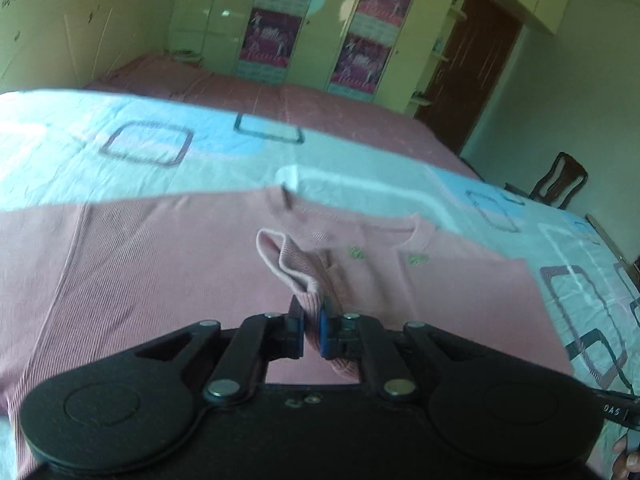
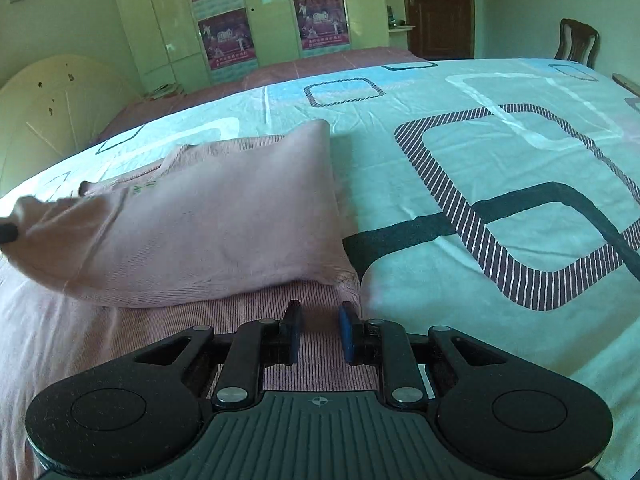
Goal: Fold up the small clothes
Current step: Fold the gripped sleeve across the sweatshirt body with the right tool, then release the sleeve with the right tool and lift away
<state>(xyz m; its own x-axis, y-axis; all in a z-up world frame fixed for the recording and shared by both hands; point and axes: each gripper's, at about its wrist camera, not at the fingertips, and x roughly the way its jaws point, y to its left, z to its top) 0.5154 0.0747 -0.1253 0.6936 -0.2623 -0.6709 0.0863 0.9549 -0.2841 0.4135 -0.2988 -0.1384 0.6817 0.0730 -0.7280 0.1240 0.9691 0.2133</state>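
A pink ribbed shirt (image 1: 132,264) lies on the bed, its neckline with small green marks (image 1: 356,254) facing me. My left gripper (image 1: 310,312) is shut on a bunched, cuff-like piece of the shirt that rises between its pads. In the right wrist view one part of the shirt (image 2: 208,224) is folded over and puffed up above the flat ribbed layer. My right gripper (image 2: 320,320) sits at that fold's near corner by the shirt's edge. Its pads stand a little apart, with ribbed fabric filling the gap. A dark tip (image 2: 7,234) holds the fold's far left end.
The bedsheet (image 2: 500,152) is pale turquoise with dark striped rectangles and stretches wide to the right. A pink cover (image 1: 280,96) lies further back. Wardrobes with posters (image 2: 224,36), a brown door (image 2: 438,8) and a wooden chair (image 2: 578,42) stand beyond the bed.
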